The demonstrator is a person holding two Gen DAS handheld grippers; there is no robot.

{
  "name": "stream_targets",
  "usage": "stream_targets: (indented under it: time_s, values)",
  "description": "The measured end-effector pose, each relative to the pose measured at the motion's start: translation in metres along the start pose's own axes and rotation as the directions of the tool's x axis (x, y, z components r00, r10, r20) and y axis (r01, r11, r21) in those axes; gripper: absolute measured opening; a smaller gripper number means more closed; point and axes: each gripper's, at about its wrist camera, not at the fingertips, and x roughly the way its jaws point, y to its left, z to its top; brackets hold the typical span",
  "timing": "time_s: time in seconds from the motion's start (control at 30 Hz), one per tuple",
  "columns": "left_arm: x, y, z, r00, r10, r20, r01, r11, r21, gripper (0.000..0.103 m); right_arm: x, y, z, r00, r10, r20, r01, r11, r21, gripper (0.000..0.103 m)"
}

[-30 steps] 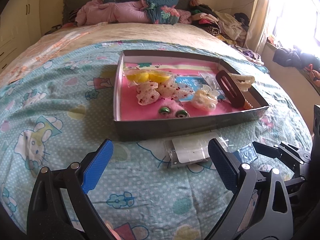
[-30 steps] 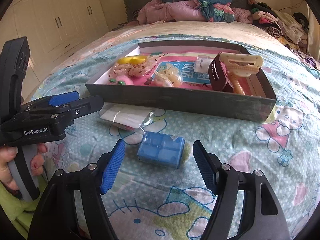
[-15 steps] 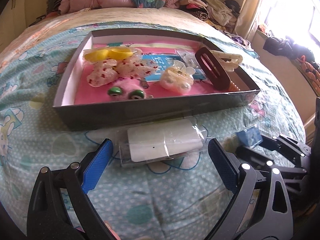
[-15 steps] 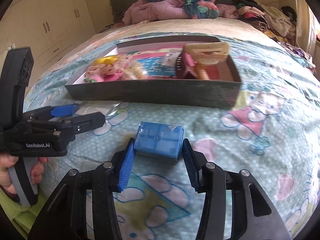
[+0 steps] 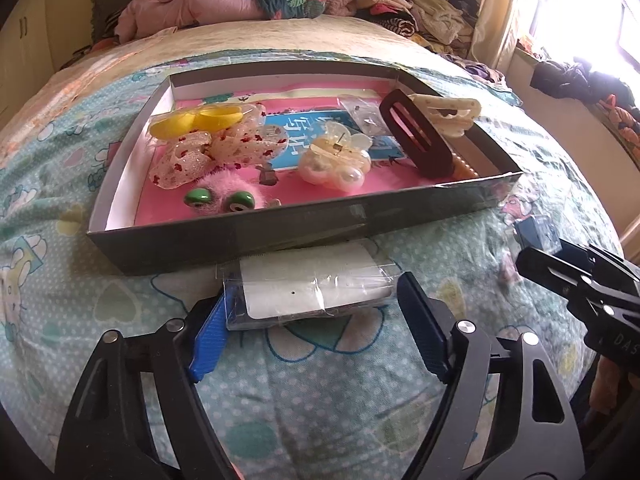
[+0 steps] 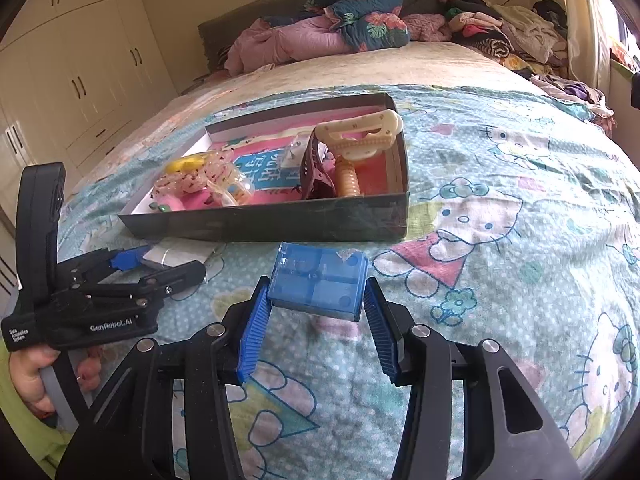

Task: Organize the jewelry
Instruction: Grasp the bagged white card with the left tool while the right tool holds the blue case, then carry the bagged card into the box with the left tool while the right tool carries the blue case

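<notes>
- Closing on a clear plastic packet with a white card point(image 5: 312, 288), the left gripper point(image 5: 310, 324) has its jaws astride the packet's long axis, right pad apparently just short of it.
- Right gripper point(image 6: 316, 316) pinches a small blue translucent plastic box point(image 6: 318, 286) by its short sides.
- Both lie on the cartoon-print bedspread point(image 6: 500, 240), just before the dark shallow cardboard tray point(image 5: 280, 232) of hair clips, left packet nearer.
</notes>
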Motion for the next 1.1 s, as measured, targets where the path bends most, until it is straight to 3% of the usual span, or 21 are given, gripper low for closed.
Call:
stream_targets:
  time_s: [0.23, 0.5, 1.1]
  values:
    - [-0.024, -0.001, 0.000, 0.998, -0.060, 0.026, 0.060, 0.998, -0.002, 0.068, -0.007, 0.002, 0.003, 1.000, 0.015, 0.012, -0.015, 1.000, 0.002, 0.045]
    - [-0.049, -0.005, 0.022, 0.991, -0.070, 0.110, 0.070, 0.998, 0.010, 0.068, -0.019, 0.005, 0.016, 0.999, 0.014, 0.053, -0.012, 1.000, -0.021, 0.045]
    - [-0.028, -0.014, 0.076, 0.986, -0.053, 0.157, 0.049, 0.998, 0.027, 0.068, -0.016, -0.008, 0.057, 0.993, -0.031, 0.115, 0.037, 0.998, -0.050, 0.045]
